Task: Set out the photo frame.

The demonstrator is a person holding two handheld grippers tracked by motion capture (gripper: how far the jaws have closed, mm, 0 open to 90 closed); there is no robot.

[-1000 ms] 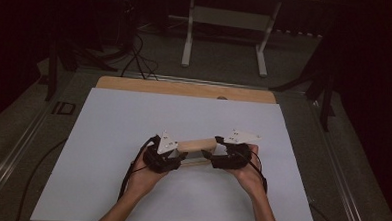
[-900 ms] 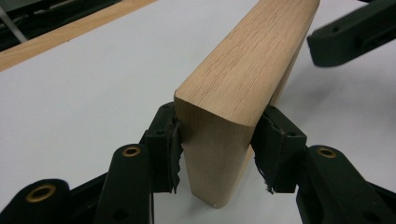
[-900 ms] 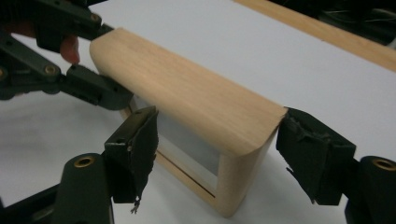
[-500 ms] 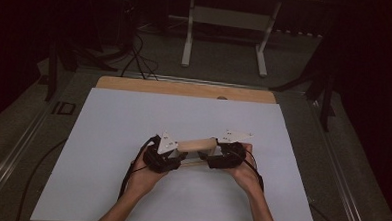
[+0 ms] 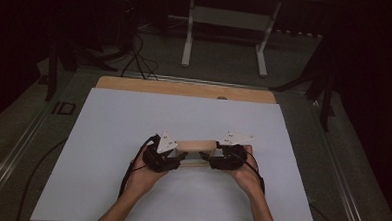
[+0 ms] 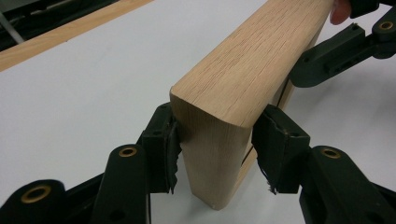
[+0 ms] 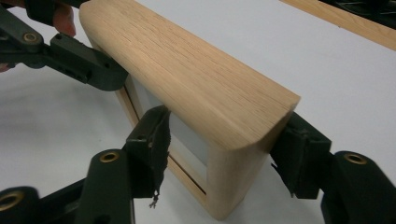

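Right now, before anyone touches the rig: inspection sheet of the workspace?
Surface: white sheet over a light wooden tabletop, bare.
Job's things: rounded pale oak frame, standing on edge between the grippers.
Clutter: nothing seen.
Grippers: left gripper straddles one end, jaws just opened slightly, pads close to both faces, contact unclear. Right gripper straddles the other end, jaws just closing, one pad still short of the wood.
Cables: black gripper cable trails off the left hand; loose floor cables beyond the table.
Surroundings: dark room, white metal stand behind.
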